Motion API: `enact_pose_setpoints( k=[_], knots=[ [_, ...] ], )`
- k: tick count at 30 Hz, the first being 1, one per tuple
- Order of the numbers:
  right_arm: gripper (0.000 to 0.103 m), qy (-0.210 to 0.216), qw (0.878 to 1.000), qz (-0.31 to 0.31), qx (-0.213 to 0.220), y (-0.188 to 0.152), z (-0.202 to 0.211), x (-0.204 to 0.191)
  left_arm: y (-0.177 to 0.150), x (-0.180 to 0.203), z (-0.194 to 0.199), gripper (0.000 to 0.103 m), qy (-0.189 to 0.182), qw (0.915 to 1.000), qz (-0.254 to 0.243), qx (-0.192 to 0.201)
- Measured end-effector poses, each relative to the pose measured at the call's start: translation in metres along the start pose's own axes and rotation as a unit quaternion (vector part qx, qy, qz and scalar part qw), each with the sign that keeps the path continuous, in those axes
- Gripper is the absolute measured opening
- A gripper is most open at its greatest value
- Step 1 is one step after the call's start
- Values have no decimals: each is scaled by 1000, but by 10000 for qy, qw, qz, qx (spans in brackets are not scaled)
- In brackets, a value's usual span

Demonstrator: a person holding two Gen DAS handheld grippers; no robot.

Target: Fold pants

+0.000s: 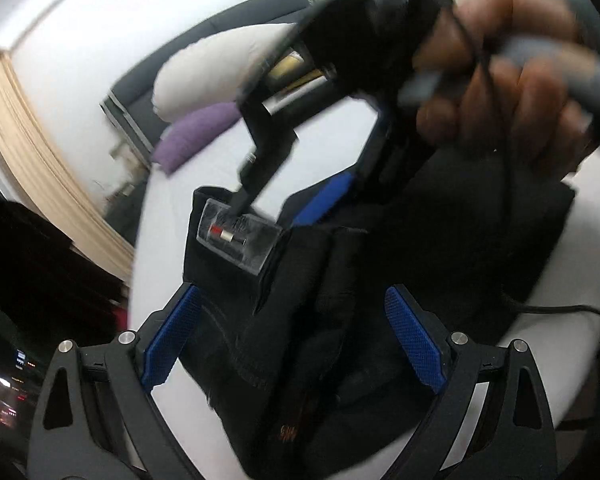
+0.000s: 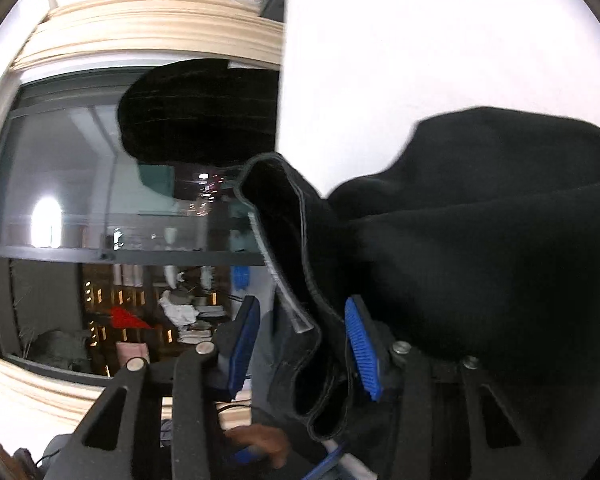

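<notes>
1. The black pants point(image 1: 300, 320) lie on the white bed point(image 1: 559, 340), long axis running away from the left gripper point(image 1: 294, 340), whose fingers stand wide.
2. The right gripper point(image 2: 303, 344) has a fold between half-closed fingers; gripped, probably.

Left gripper point(image 1: 292, 340) jaws spread wide; right gripper point(image 2: 303, 344) jaws half-closed around cloth.

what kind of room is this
Probably a bedroom: black pants lie on a white bed, with pillows at its head and a curtained window alongside.
</notes>
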State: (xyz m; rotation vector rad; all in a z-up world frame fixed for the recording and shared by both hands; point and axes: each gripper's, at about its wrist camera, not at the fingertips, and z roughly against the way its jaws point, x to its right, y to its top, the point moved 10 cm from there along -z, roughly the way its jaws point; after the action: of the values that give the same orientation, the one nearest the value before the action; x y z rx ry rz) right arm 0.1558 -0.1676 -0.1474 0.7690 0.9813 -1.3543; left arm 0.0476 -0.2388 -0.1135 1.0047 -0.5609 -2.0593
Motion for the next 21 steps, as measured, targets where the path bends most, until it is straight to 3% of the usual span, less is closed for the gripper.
enact_pose_setpoints(
  k=[3,4,5,6,10,16,21],
  knots=[
    [50,18,9999,98,-61,-1,-1,-8,2,6,-14,91,296,9991,-313,-5],
    [50,38,9999,92,-66,-1,-3,-8,1,8,-18,79,286,9991,-315,-3],
    [50,48,9999,78,-59,0,-5,-9,-1,9,-22,45,208,9994,-277,-84],
    [50,58,9999,69,-58,0,-5,-9,-5,11,-25,23,161,9993,-268,-192],
    [69,-1,10000,45,-26,1,4,-1,-9,11,-23,16,63,9996,-230,-131],
    [75,-327,9988,-175,324,16,25,17,-6,3,-8,16,83,9998,-92,142],
    [75,-495,9986,-179,-59,14,2,18,1,-3,10,16,-67,9995,-168,269]
  ],
)
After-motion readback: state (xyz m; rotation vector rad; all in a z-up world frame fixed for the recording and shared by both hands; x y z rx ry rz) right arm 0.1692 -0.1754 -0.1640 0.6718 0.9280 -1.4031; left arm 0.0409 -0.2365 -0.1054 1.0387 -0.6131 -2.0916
